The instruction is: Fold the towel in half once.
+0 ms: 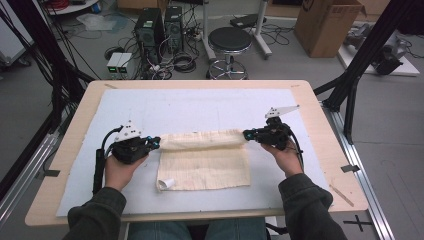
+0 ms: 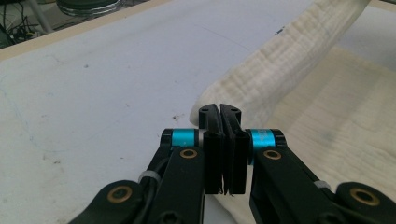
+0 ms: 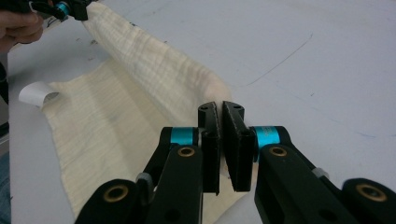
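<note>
With left tongs and right tongs each clenched on a far corner of the cloth mid-worktop, lift evenly, keep taut, lower toward near edge squarely.

Beyond the wooden table, a black stool, computer towers and a cardboard box stand on grey floor.

Wooden table, white mat, black stool, cardboard box, two computer towers
</note>
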A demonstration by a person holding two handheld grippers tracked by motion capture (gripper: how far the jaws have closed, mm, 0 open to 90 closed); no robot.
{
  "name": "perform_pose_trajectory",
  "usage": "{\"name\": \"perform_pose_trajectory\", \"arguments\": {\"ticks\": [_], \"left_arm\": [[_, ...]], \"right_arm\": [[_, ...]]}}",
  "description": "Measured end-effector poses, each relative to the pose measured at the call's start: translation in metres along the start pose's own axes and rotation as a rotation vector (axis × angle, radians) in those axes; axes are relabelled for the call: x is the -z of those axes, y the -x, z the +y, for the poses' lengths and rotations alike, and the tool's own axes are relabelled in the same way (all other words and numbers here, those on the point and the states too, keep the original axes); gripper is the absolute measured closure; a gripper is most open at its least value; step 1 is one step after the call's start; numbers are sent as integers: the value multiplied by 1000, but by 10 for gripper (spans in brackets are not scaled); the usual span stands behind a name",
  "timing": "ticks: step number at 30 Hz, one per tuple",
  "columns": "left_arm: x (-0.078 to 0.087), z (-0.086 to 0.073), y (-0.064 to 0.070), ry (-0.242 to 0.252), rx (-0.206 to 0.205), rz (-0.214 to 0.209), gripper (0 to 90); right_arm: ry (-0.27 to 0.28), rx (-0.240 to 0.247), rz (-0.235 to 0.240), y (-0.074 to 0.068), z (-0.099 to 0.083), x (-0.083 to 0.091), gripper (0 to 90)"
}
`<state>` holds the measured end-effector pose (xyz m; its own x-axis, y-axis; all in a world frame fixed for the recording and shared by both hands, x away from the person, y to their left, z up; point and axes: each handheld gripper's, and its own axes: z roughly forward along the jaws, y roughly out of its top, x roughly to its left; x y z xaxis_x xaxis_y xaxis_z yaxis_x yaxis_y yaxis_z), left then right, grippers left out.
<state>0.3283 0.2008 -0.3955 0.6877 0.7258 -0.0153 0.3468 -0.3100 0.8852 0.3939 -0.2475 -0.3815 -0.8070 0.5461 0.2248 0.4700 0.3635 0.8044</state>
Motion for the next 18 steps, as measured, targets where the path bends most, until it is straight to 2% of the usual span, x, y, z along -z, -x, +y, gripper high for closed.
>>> {"name": "perform_pose_trajectory", "arguments": {"ticks": [6, 9, 14, 18], "left_arm": [[6, -2, 6, -1, -25, -6, 876], [11, -3, 7, 12, -23, -13, 876], [15, -6, 10, 8, -32, -22, 876], [17, -10, 12, 11, -23, -30, 876]], "right_arm": [[6, 14, 9, -9, -5, 5, 855], [3, 21, 6, -13, -8, 7, 855], [8, 36, 12, -17, -11, 9, 854], [1, 34, 14, -19, -15, 9, 854]]}}
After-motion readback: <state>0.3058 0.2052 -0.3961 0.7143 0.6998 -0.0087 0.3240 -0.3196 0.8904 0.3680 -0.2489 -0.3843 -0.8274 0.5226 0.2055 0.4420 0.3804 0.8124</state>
